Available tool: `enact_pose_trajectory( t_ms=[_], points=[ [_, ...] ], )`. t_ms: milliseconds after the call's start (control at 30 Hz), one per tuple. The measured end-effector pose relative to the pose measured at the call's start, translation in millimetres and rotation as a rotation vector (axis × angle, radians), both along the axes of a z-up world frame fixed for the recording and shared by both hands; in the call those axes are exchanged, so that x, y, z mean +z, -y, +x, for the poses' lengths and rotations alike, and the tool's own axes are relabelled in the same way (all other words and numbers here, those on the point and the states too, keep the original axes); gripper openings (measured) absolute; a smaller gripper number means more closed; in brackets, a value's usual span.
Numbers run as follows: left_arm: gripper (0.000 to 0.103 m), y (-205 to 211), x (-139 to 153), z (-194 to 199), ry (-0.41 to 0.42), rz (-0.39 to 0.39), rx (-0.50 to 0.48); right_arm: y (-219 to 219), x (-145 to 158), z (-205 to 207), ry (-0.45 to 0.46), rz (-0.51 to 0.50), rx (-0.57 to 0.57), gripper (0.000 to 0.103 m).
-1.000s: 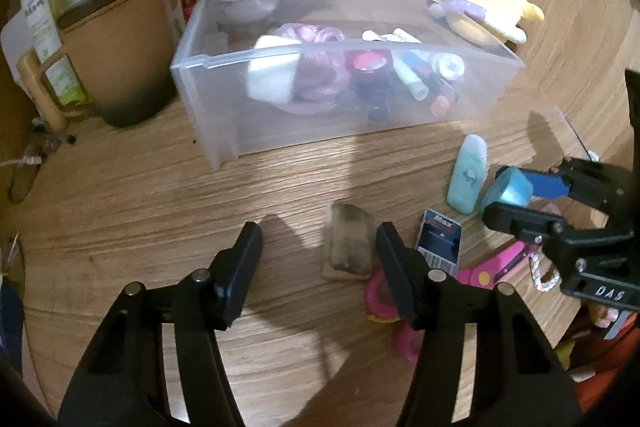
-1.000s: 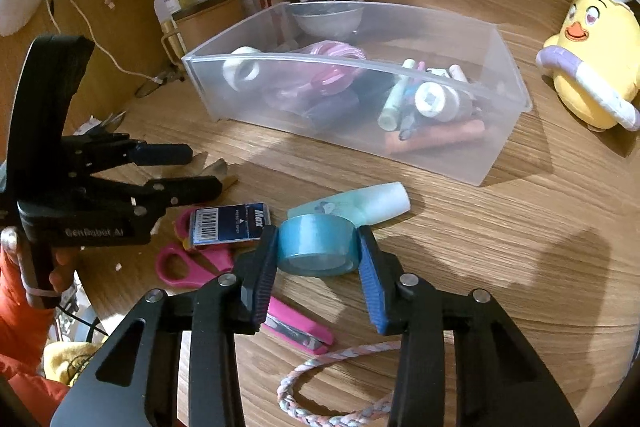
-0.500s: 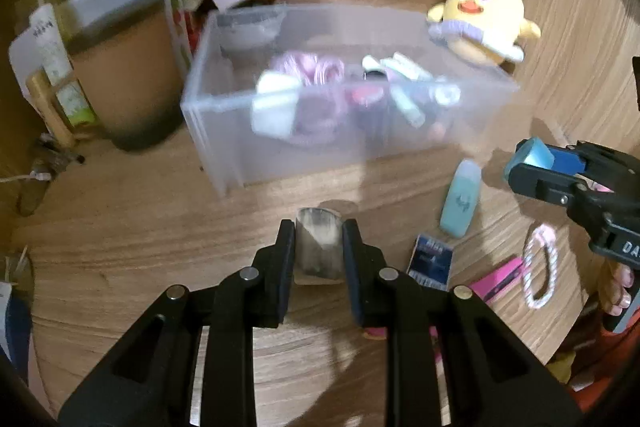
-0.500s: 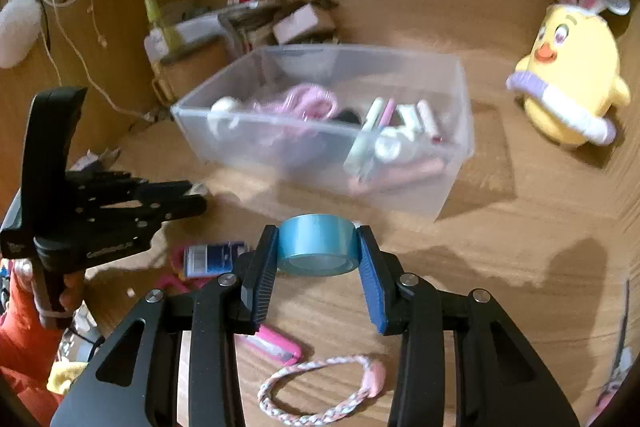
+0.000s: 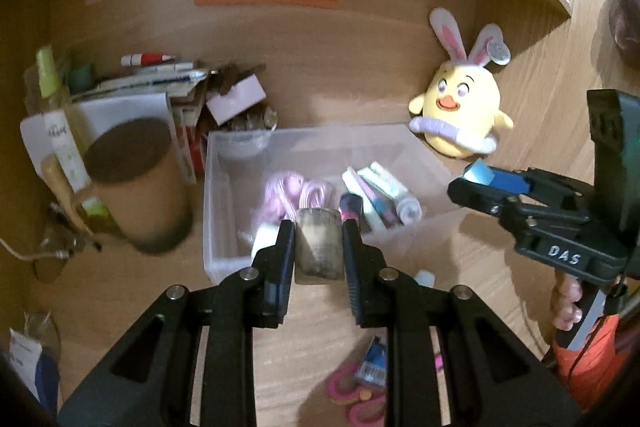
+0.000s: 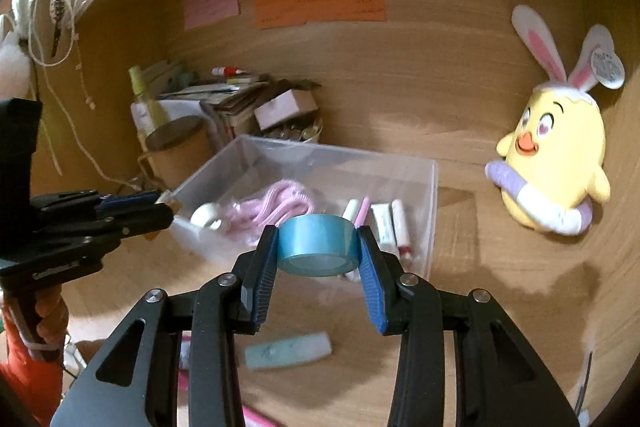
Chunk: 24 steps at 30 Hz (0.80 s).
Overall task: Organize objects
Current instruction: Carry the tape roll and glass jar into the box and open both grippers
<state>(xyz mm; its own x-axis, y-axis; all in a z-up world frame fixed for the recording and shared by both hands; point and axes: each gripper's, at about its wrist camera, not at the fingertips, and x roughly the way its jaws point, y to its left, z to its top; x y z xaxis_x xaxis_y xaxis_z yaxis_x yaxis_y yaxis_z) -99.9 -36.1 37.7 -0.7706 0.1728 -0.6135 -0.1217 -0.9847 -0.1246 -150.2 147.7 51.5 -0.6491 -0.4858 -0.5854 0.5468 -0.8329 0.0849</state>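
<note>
My left gripper (image 5: 319, 243) is shut on a small brown-grey comb-like piece (image 5: 319, 247), held above the near wall of the clear plastic bin (image 5: 216, 219). My right gripper (image 6: 317, 251) is shut on a blue tape roll (image 6: 316, 247), raised in front of the same bin (image 6: 430, 227). The bin holds a pink coiled cord (image 6: 272, 205), tubes and pens (image 5: 384, 195). The right gripper shows in the left wrist view (image 5: 472, 183) at the bin's right end. The left gripper shows in the right wrist view (image 6: 160, 211) at the bin's left end.
A yellow plush chick with bunny ears (image 6: 556, 163) sits right of the bin. A brown cylinder (image 5: 136, 187), books and boxes (image 5: 236, 99) crowd the back left. A pale blue tube (image 6: 288, 349), pink scissors (image 5: 352, 391) and a small blue box (image 5: 374, 363) lie on the desk in front.
My left gripper closed on the brown piece and lifted it from the desk toward the bin. My right gripper rose with the tape roll and moved toward the bin.
</note>
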Motion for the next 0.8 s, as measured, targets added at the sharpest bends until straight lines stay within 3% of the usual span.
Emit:
enact_pose_trajectory(
  t_ms=[200,400,633,800],
  points=[
    [0.023,4.4,-2.3,-34.4,0.042,0.015,0.016,12.3,-10.7,-25.6,0.048,0.022,0.000,0.035],
    [0.023,8.0,-25.7,-68.4,0.139,0.094,0.007,24.5,-32.2,-44.9,0.113,0.041,0.005,0.035],
    [0.023,3.4,-32.0,-74.8,0.144,0.081,0.007,33.3,-45.1,-48.7,0.122,0.090,0.007,0.036],
    [0.036,0.4,-25.6,-65.5,0.122,0.071,0.001,37.6,-41.4,-38.4,0.078,0.128,0.010,0.040]
  ],
)
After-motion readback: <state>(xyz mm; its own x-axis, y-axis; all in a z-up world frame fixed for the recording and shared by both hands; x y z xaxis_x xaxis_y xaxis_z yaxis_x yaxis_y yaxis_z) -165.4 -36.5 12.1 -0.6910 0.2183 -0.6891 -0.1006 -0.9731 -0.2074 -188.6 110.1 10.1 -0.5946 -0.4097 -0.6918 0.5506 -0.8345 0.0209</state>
